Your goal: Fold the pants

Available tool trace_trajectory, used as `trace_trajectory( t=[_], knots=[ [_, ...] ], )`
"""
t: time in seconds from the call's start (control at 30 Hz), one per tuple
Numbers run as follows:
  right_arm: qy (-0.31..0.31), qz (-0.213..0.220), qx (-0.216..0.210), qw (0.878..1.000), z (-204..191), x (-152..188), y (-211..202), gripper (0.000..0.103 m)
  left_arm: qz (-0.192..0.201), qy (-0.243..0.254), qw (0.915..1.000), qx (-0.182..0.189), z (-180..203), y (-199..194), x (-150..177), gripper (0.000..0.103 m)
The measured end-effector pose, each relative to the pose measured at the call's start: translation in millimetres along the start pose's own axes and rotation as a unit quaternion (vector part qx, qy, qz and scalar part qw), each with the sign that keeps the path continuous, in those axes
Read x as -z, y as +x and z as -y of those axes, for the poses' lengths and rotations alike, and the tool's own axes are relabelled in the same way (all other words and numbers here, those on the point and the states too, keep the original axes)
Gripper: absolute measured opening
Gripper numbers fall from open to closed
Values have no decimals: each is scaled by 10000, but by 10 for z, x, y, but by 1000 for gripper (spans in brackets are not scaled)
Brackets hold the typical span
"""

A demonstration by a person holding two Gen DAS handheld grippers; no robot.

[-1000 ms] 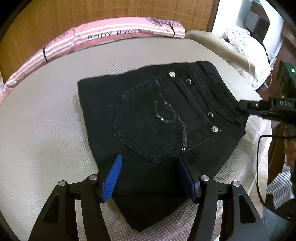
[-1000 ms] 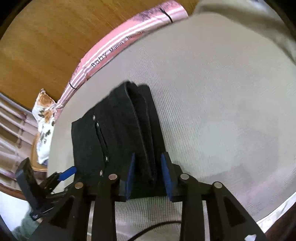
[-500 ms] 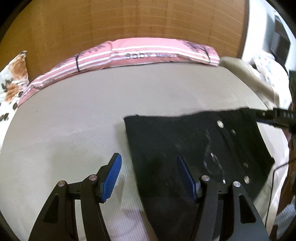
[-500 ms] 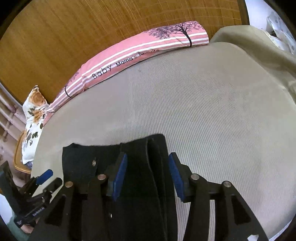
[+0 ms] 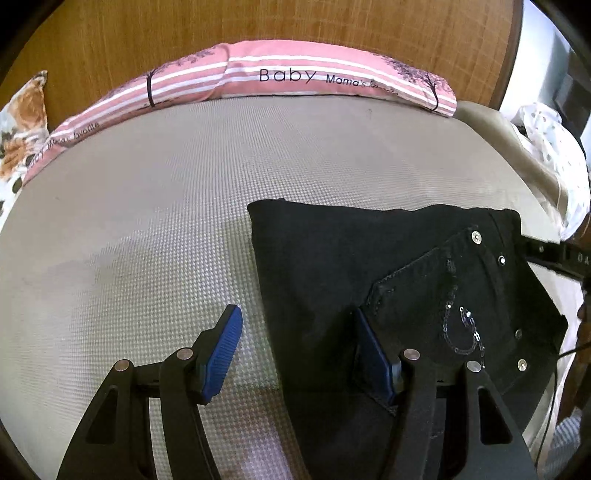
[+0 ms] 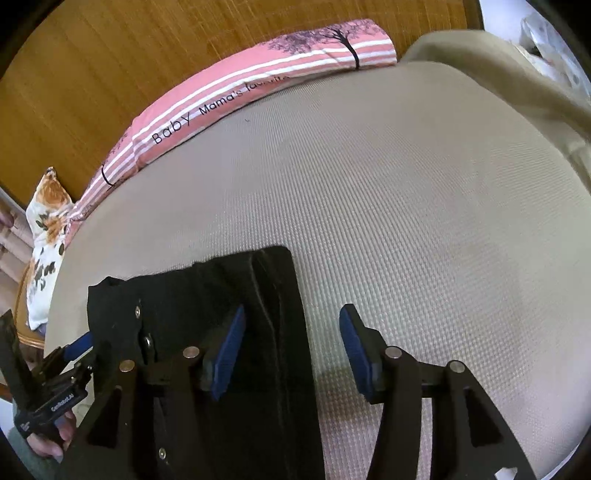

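The black pants [image 5: 388,266] lie folded into a compact stack on the beige mattress [image 5: 166,206], back pocket with sequins facing up. My left gripper [image 5: 299,332] is open and straddles the stack's left edge, one pad over the mattress and the other over the cloth, neither pressing. In the right wrist view the pants [image 6: 192,314] sit at lower left. My right gripper [image 6: 293,328] straddles their right edge. Its jaws are opening, and the pads stand clear of the fabric.
A pink striped pillow [image 5: 295,77] lies along the wooden headboard [image 5: 332,26]. A floral pillow [image 6: 48,221] sits at the far left corner. A beige blanket [image 6: 498,62] and white spotted bedding [image 5: 554,147] lie off the right side.
Both grippers have slid outward off the stack. The left one now has only the left edge between its fingers. The right one's jaws have widened, its right finger now over bare mattress.
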State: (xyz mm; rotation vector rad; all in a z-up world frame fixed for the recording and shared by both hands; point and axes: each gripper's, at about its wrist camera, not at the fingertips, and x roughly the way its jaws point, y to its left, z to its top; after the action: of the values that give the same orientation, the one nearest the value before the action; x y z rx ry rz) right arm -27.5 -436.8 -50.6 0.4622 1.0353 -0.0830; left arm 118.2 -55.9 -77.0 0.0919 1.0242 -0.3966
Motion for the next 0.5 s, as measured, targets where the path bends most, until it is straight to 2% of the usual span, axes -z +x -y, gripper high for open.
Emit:
trace_trajectory(
  t=[0.33, 0.5],
  knots=[
    [16, -349, -218, 9992, 132, 293, -129, 51, -397, -338, 9980, 348, -130, -170, 195, 64],
    [12, -483, -636, 9968, 254, 411, -202, 50, -737, -518, 9936, 680, -196, -208, 351, 64]
  ],
)
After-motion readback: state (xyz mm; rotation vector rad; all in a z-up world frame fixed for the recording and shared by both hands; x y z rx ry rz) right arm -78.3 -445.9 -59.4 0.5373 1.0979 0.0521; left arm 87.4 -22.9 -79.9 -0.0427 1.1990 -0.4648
